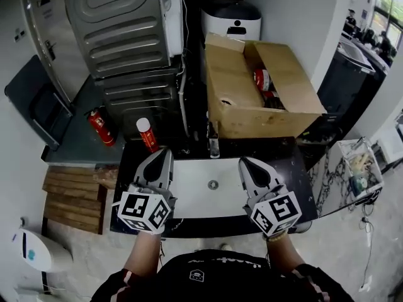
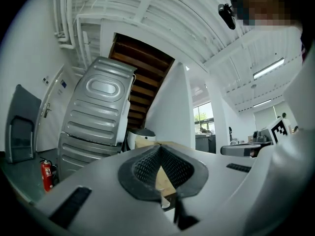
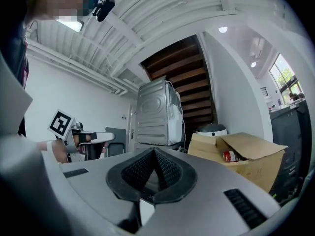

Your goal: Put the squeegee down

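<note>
No squeegee shows in any view. In the head view my left gripper (image 1: 165,153) and right gripper (image 1: 244,162) are held side by side above the white sink basin (image 1: 201,201), both pointing away from me. Each is shut with nothing between its pads. The left gripper view looks level across the room over its own shut jaws (image 2: 160,147), and the right gripper view does the same (image 3: 154,150). The left gripper (image 3: 74,137) also appears at the left of the right gripper view.
Behind the dark counter (image 1: 296,168) stand an open cardboard box (image 1: 296,87), a grey washing machine (image 1: 123,30) and a white bin (image 1: 232,19). A red spray can (image 1: 147,134) and a fire extinguisher (image 1: 101,127) are at the left. A wooden pallet (image 1: 69,200) lies on the floor.
</note>
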Demonstrator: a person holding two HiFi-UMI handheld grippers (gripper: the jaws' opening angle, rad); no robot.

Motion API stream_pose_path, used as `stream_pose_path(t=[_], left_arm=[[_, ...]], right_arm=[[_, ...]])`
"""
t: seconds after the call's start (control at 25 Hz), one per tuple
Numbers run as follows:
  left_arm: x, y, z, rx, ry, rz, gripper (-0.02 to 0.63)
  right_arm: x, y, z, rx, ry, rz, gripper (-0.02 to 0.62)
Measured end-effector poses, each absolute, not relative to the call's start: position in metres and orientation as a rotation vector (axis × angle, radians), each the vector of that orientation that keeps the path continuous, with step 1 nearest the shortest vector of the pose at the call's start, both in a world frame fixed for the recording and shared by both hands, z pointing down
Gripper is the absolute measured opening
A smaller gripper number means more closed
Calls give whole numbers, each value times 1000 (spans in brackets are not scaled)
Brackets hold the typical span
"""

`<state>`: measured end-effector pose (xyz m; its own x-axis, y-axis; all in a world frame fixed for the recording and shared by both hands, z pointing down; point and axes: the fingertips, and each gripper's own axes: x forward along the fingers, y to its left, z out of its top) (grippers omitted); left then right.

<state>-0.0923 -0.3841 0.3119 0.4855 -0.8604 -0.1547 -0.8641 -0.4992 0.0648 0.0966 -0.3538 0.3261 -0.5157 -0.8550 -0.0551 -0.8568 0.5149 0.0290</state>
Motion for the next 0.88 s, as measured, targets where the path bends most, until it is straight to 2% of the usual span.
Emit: stream_pose_path(t=[0.88], left_arm=[[-78,-382,319,-2784,1514,336,14]], right_arm=[[110,-343,319,-1546,2688,124,37]])
